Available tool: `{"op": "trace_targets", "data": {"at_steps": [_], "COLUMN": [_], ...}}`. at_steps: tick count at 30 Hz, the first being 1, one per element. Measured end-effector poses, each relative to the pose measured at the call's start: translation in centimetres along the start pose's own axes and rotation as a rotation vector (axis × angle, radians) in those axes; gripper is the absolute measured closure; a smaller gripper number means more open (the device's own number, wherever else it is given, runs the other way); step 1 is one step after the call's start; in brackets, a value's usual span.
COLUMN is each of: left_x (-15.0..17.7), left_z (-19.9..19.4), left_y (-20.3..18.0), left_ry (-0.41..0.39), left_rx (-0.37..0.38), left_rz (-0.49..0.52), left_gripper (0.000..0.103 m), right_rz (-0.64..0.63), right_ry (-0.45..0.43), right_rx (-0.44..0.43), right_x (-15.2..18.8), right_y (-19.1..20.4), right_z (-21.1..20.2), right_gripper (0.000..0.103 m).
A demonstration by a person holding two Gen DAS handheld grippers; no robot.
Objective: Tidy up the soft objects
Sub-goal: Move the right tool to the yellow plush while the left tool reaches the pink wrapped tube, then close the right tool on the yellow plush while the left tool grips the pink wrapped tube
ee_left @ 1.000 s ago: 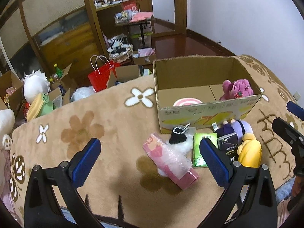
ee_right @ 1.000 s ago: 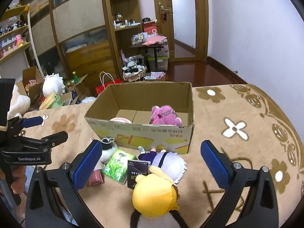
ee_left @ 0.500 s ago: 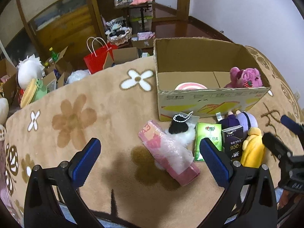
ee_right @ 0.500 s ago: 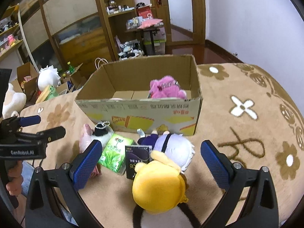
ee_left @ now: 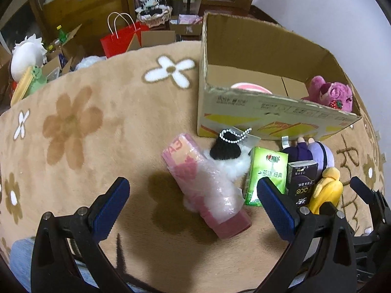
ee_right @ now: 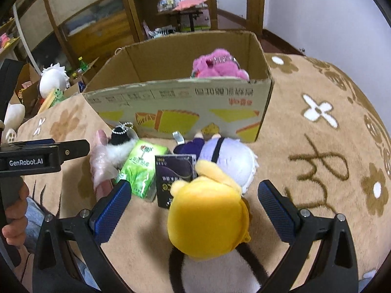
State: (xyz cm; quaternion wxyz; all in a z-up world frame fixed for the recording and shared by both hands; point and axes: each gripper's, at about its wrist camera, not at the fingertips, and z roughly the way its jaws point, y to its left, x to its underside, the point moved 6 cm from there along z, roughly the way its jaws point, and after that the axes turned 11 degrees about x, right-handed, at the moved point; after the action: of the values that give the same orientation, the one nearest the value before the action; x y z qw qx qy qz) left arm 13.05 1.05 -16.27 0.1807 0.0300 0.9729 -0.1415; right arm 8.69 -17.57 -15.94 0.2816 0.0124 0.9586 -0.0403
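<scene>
An open cardboard box (ee_left: 268, 112) stands on the flowered blanket and holds a pink plush (ee_left: 330, 94) and a pink round item (ee_left: 249, 88). In front of it lie a pink wrapped roll (ee_left: 205, 183), a white-and-black fluffy toy (ee_left: 227, 153), a green tissue pack (ee_left: 266, 173), a black tissue pack (ee_left: 301, 180), a purple-white plush (ee_right: 227, 156) and a yellow plush (ee_right: 207, 219). My left gripper (ee_left: 193, 205) is open above the pink roll. My right gripper (ee_right: 195, 207) is open, its jaws on either side of the yellow plush.
Beyond the blanket's far edge are a red paper bag (ee_left: 119, 39), small cardboard boxes, a white plush (ee_left: 27, 56) and wooden shelves. The tan blanket (ee_left: 85, 122) is bare to the left of the box. The box (ee_right: 183, 107) also fills the middle of the right wrist view.
Both grippers have moved down and forward toward the items in front of the box. The right gripper's open jaws have come around the yellow plush. Both stay open.
</scene>
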Motion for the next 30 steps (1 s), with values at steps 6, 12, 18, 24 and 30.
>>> {"op": "trace_targets", "data": {"at_steps": [6,12,18,24,30], "left_x": [0.3,0.6,1.2,2.0,2.4], "left_z": [1.0,2.6,3.9,5.5,5.9], "left_y": [-0.6,-0.8,-1.2,-1.0,-0.1], "left_ry": [0.027,0.063,0.106,0.169,0.202], "left_rx": [-0.002,0.003,-0.01,0.008,0.064], "left_rz": [0.004,-0.012,0.009,-0.031,-0.106], "left_gripper": [0.0,0.0,0.001,0.023,0.048], "right_rz": [0.021,0.036,0.045,0.02,0.023], "right_ry": [0.039,0.113,0.122,0.103,0.09], "right_rx": [0.017,-0.019,-0.014,0.001,-0.003], "right_x": [0.4,1.1,1.1,0.9,0.7], "right_y": [-0.8,-1.0,-1.3,-1.0,-1.1], "right_z": [0.2,1.1,1.6,1.5,1.2], "right_gripper": [0.004,0.027,0.035,0.041,0.045]}}
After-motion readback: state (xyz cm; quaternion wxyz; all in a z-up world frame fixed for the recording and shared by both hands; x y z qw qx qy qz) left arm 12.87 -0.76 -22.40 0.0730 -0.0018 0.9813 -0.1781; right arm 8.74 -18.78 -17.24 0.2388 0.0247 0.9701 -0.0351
